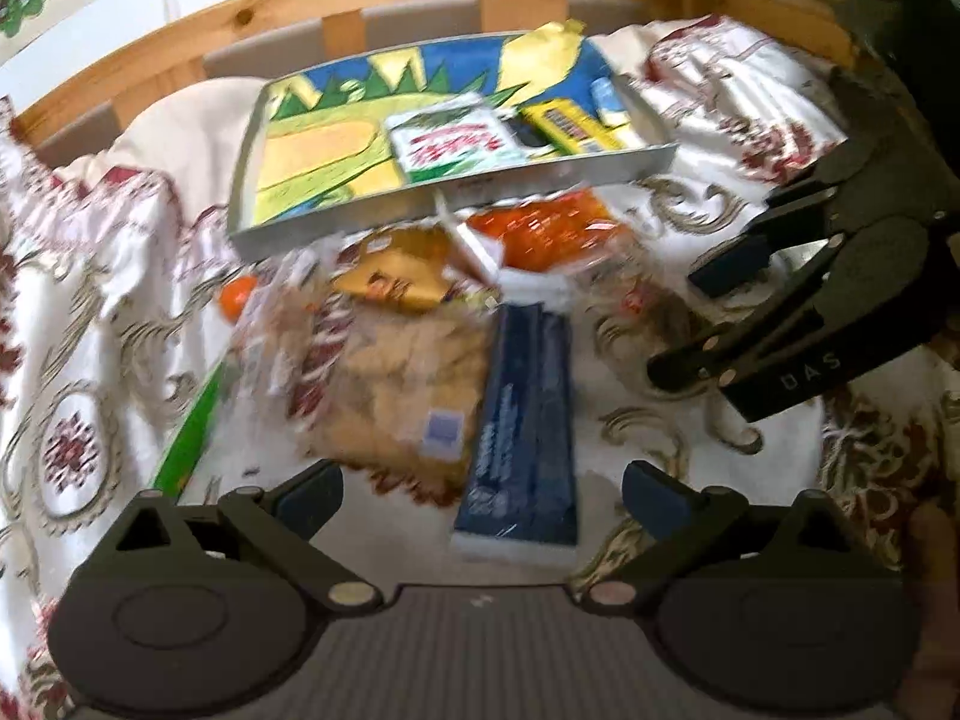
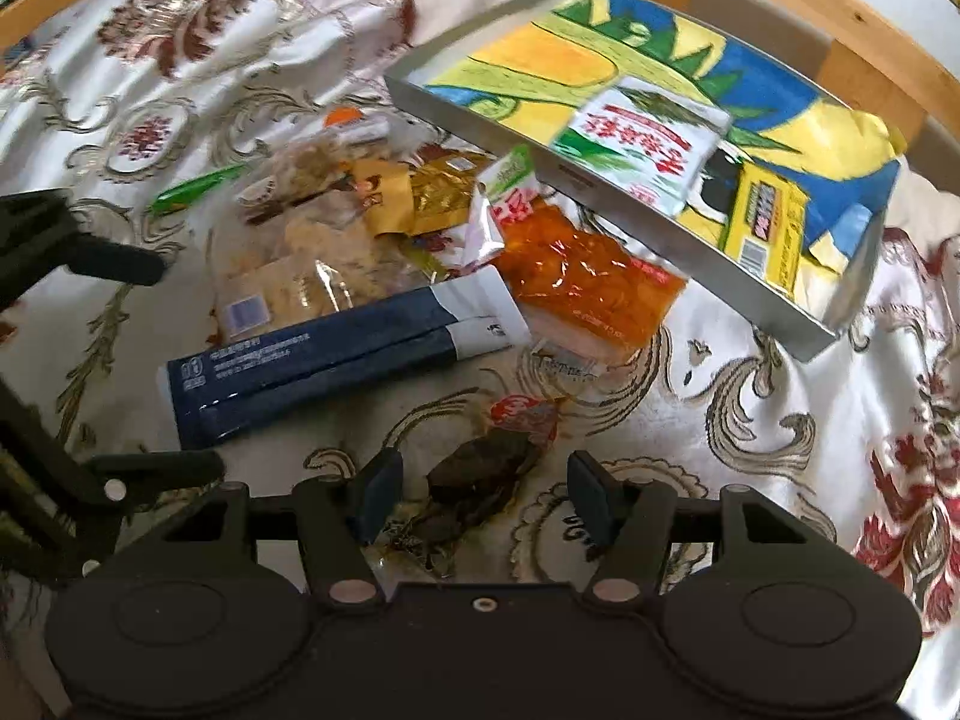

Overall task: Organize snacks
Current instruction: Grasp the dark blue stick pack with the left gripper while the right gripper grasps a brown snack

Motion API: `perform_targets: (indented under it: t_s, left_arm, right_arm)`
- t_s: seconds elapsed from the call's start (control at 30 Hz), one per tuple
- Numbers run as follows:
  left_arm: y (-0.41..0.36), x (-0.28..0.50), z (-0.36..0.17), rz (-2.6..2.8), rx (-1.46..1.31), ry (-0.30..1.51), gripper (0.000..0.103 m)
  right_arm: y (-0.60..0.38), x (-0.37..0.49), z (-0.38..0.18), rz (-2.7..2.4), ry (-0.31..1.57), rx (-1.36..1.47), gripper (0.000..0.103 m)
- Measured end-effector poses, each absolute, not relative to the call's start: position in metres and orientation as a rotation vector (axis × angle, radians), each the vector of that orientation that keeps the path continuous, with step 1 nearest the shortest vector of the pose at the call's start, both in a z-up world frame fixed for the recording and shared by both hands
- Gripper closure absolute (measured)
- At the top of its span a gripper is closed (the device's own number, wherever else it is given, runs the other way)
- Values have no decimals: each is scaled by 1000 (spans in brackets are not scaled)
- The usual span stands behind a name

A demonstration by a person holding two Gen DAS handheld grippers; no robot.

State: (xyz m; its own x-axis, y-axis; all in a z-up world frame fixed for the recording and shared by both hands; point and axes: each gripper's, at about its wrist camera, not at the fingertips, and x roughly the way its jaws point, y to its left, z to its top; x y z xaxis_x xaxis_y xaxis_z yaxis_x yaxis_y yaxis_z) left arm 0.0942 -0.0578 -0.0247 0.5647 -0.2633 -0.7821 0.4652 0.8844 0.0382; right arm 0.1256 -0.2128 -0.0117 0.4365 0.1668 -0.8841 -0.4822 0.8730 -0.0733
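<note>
- The right claw (image 2: 483, 495) stands part open astride a small dark snack packet (image 2: 480, 468) on the patterned cloth (image 2: 750, 420), pads not touching it.
- "DAS" shows on the right claw's arm in the left view.
- The left claw (image 1: 483, 489) gapes over a navy sachet (image 1: 522, 426); its white print is too blurred to read.
- The tray (image 2: 480, 120) holds a white packet (image 2: 642, 144) with red characters and a yellow box (image 2: 765, 228).
- An orange packet (image 2: 588, 282) lies beside the tray.

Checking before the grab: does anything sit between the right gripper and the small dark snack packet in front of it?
Nothing visible does. The dark snack packet lies alone on the cloth, between the right gripper and its open fingers, which do not yet press it.
</note>
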Motion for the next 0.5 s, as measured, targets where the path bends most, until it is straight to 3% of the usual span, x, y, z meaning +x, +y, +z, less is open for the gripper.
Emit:
perform_targets:
  t_s: [0.27, 0.5]
  left_arm:
    - [-78, 109, -35, -487, 272, 831, 4]
    - [-86, 111, -39, -548, 297, 828, 25]
  right_arm:
    - [-226, 138, -12, 397, 1068, -189, 41]
    - [-230, 145, -14, 390, 1080, -140, 43]
